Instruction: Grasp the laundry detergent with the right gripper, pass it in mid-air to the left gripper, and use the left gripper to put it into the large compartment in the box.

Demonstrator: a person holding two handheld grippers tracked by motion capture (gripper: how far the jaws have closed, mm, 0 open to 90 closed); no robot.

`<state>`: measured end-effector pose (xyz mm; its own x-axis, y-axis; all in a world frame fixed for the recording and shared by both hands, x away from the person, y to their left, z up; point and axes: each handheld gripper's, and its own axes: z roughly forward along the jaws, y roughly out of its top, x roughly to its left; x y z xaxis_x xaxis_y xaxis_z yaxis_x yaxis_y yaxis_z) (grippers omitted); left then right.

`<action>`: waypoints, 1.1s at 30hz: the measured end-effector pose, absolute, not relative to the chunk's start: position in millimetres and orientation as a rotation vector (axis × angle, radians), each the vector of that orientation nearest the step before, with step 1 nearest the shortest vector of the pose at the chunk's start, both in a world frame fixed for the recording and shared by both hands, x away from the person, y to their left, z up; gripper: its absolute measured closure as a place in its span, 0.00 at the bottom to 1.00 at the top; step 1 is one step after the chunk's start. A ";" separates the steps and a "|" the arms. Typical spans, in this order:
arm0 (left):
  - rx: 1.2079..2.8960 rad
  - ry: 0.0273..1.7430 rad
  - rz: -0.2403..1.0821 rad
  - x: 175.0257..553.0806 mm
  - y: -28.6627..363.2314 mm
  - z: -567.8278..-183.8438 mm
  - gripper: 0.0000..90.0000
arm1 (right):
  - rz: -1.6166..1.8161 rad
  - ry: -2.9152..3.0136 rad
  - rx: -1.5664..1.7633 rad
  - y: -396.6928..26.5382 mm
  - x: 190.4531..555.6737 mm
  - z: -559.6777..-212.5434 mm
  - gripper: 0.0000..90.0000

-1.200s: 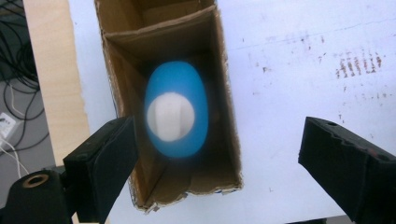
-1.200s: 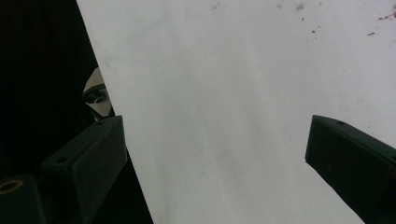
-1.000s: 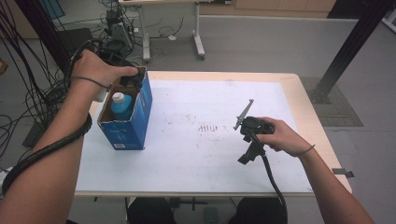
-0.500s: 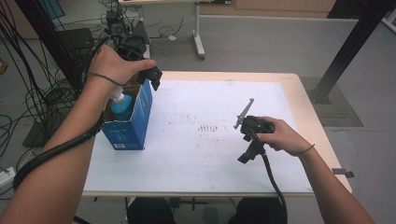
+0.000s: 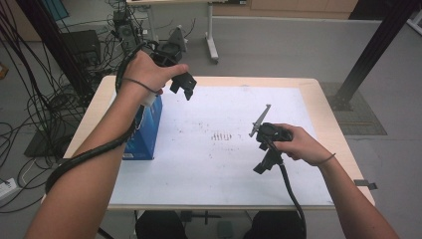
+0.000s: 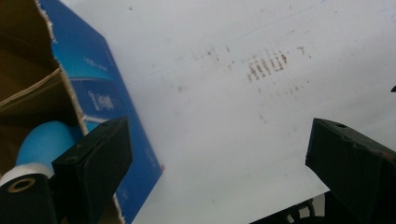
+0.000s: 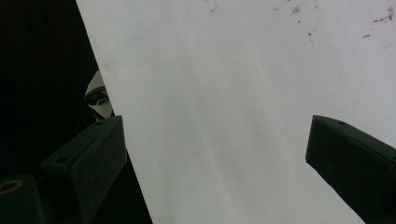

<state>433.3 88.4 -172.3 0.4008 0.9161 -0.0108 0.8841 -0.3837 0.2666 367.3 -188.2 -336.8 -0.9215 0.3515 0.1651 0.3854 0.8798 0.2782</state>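
Observation:
An open blue carton [image 5: 148,130] stands at the left of the white-covered table [image 5: 229,174]. Inside it is a blue bottle [image 6: 43,145] with a white cap. My left gripper [image 5: 183,85] hangs in the air above the carton's far right corner, open, with nothing between its jaws. In the left gripper view the left gripper [image 6: 217,140] looks down past the carton [image 6: 100,98] at the white sheet. My right gripper [image 5: 263,165] is held low over the table's right half, and the right gripper [image 7: 217,135] is open and empty over the sheet's edge.
Faint brown marks [image 5: 221,135] stain the middle of the sheet. Cables and equipment [image 5: 59,59] lie on the floor left of the table. A desk leg [image 5: 211,30] stands behind and a black post [image 5: 370,55] at the far right.
My left gripper has risen from the carton's opening and swung right, now hanging over the carton's far right corner. The right hand and its gripper have stayed put.

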 end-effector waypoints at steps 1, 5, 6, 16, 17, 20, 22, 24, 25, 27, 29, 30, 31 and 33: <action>2.431 1.586 0.202 435.1 85.4 -174.2 0.09 | -0.468 -2.937 -0.579 -188.3 367.3 -336.9 0.06; 2.431 1.569 0.215 442.1 77.2 -182.5 0.09 | -0.471 -2.936 -0.583 -189.4 367.1 -336.7 0.06; 2.435 1.564 0.218 444.7 75.5 -185.7 0.09 | -0.472 -2.937 -0.585 -189.9 367.3 -336.7 0.06; 2.400 1.589 0.212 463.7 73.4 -214.2 0.11 | -0.478 -2.932 -0.595 -192.3 367.8 -336.5 0.06; 2.394 1.590 0.211 465.1 74.0 -217.1 0.11 | -0.478 -2.932 -0.595 -192.2 367.8 -336.6 0.06; 2.384 1.601 0.205 468.8 75.2 -228.1 0.11 | -0.479 -2.934 -0.596 -192.1 368.1 -336.5 0.06; 2.390 1.614 0.215 471.0 76.2 -235.8 0.11 | -0.475 -2.934 -0.596 -191.8 368.0 -336.5 0.06; 2.385 1.629 0.206 473.8 78.4 -242.7 0.12 | -0.475 -2.934 -0.595 -191.8 368.0 -336.5 0.06; 2.381 1.638 0.203 474.9 79.3 -245.0 0.12 | -0.478 -2.935 -0.595 -192.2 368.2 -336.3 0.06; 2.369 1.653 0.204 478.6 82.2 -252.1 0.12 | -0.483 -2.934 -0.596 -192.9 367.8 -335.5 0.06; 2.353 1.662 0.207 481.4 84.6 -256.3 0.12 | -0.484 -2.937 -0.602 -193.5 367.3 -334.7 0.06; 2.352 1.671 0.200 483.3 86.2 -259.2 0.12 | -0.486 -2.939 -0.600 -194.0 367.2 -334.5 0.06; 2.348 1.674 0.195 484.5 86.6 -262.5 0.12 | -0.490 -2.939 -0.602 -194.6 366.6 -334.0 0.06; 2.343 1.684 0.189 486.1 86.4 -266.5 0.13 | -0.486 -2.942 -0.604 -195.3 365.9 -333.6 0.06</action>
<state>486.1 86.4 -266.5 0.3236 0.9454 -0.0396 0.9131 -0.3010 0.2751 365.9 -195.3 -333.6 -0.9164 0.3674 0.1592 0.3990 0.8704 0.2885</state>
